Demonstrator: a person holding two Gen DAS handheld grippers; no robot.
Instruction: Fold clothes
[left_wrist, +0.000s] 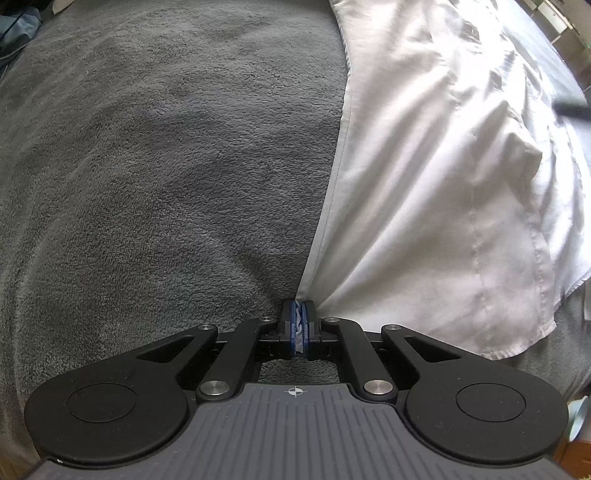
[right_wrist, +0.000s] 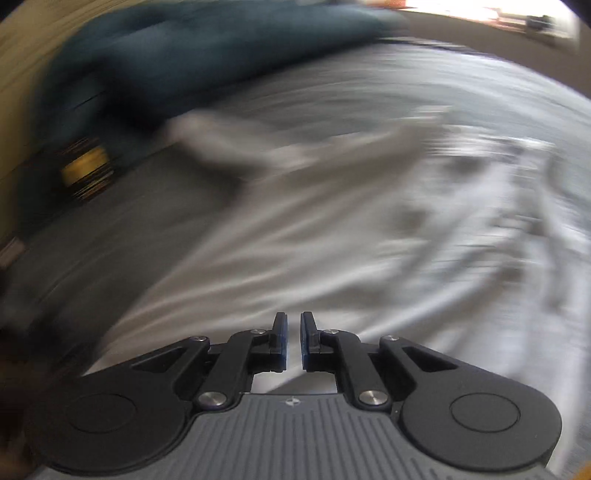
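Pinching a corner of the white shirt (left_wrist: 424, 177), your left gripper (left_wrist: 297, 314) has its jaws closed tight on the cloth; the shirt spreads far and right over the grey blanket (left_wrist: 147, 166). Your right gripper (right_wrist: 293, 325) stands slightly parted, holding nothing, above blurred white fabric

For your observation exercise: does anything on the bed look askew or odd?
Yes. The white shirt lies rumpled and creased on the grey blanket, one corner pinched in the left gripper. The right gripper holds nothing.
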